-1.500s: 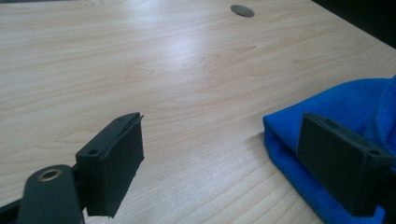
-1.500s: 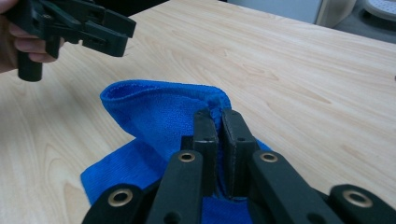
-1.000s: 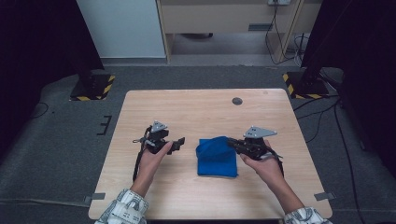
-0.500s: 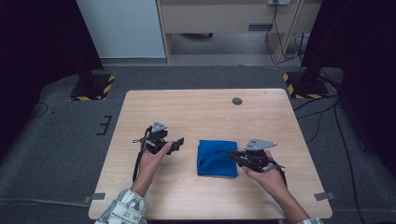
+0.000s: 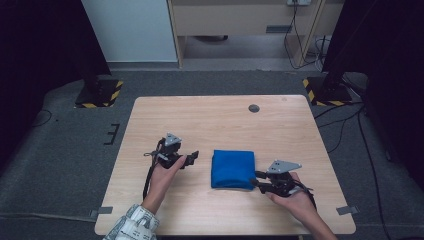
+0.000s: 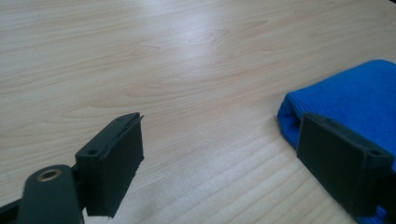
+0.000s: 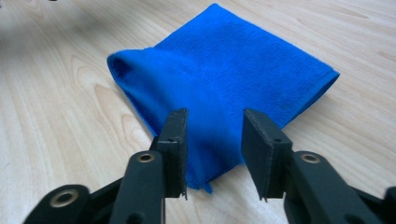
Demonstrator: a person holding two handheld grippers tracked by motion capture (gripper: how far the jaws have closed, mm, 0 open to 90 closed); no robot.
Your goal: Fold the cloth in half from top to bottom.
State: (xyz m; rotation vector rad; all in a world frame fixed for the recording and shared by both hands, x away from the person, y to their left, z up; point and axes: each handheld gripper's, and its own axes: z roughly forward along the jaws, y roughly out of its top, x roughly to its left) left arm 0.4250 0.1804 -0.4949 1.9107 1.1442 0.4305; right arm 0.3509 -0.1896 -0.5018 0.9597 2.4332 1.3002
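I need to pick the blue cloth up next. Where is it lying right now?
In the high view the folded blue cloth lies flat on the table's near half, right of centre, between the left claw and the right claw, closer to the right one.

Your pale wooden worktop (image 5: 225,120) sits brightly lit from overhead while the surrounding room falls into darkness. Soft white glare streaks the wood in the left gripper view, and the near black jaws blur slightly.
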